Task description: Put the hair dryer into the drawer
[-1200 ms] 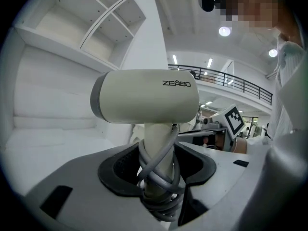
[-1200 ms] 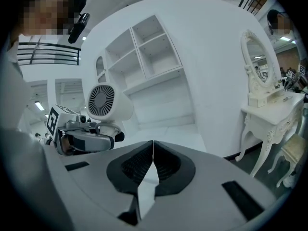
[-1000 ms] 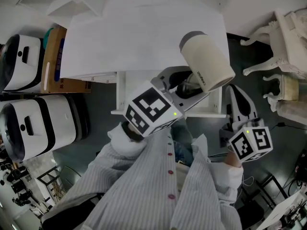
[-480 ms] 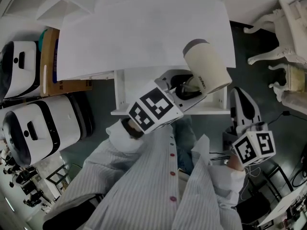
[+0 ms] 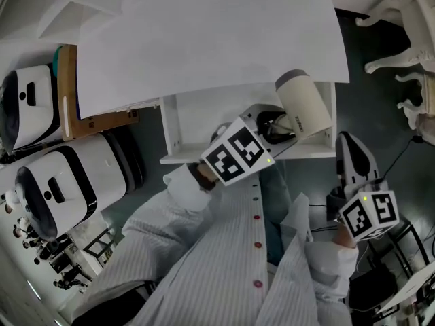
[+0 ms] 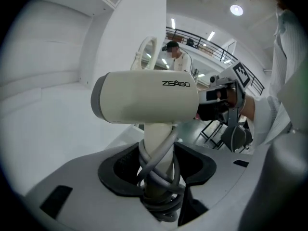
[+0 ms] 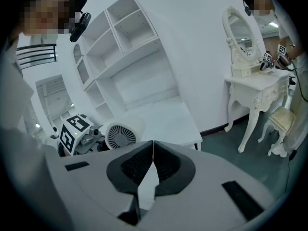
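Observation:
A cream hair dryer (image 5: 304,104) hangs over the right end of the open white drawer (image 5: 204,124) under the white table top (image 5: 204,39). My left gripper (image 5: 277,129) is shut on its handle, which has the grey cord wound round it. In the left gripper view the hair dryer (image 6: 144,102) stands upright, its barrel lying across, with the handle between the jaws of the left gripper (image 6: 158,172). My right gripper (image 5: 349,145) hangs beside the drawer's right end. In its own view the right gripper (image 7: 153,153) is shut on nothing, and the dryer's rear grille (image 7: 120,134) shows beyond it.
Two white machines (image 5: 64,182) (image 5: 27,107) and a cardboard box (image 5: 71,90) stand left of the table. White carved furniture legs (image 5: 397,9) are at the right. The right gripper view shows wall shelves (image 7: 120,37) and a dressing table with a mirror (image 7: 255,83).
My left gripper has carried the hair dryer from over the table's edge down to the open drawer's right end. The right gripper has kept its place beside the drawer, still shut.

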Motion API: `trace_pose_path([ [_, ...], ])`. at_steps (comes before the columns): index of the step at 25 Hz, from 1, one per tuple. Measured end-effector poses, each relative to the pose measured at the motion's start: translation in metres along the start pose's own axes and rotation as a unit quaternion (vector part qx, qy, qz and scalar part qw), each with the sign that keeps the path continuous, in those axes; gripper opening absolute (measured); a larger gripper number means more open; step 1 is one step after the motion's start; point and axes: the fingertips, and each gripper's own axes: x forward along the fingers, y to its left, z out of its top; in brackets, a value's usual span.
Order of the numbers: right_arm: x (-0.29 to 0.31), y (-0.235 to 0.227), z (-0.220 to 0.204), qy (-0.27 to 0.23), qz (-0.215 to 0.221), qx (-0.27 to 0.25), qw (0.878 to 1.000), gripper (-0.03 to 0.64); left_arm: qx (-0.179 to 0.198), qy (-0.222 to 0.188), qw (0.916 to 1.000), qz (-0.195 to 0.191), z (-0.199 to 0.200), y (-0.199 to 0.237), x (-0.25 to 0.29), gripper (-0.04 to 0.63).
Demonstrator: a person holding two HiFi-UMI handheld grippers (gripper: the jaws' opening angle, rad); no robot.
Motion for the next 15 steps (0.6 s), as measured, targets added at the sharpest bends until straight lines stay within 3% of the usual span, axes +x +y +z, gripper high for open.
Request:
trace_pose_path([
  [6, 0.019, -0.008, -0.022, 0.02, 0.01, 0.012, 1.0, 0.012, 0.012, 0.062, 0.998, -0.006, -0.043, 0.012, 0.035, 0.216],
  [15, 0.046, -0.007, -0.054, 0.048, 0.029, 0.03, 0.998, 0.012, 0.047, 0.144, 0.9883, -0.02, -0.093, 0.029, 0.076, 0.216],
])
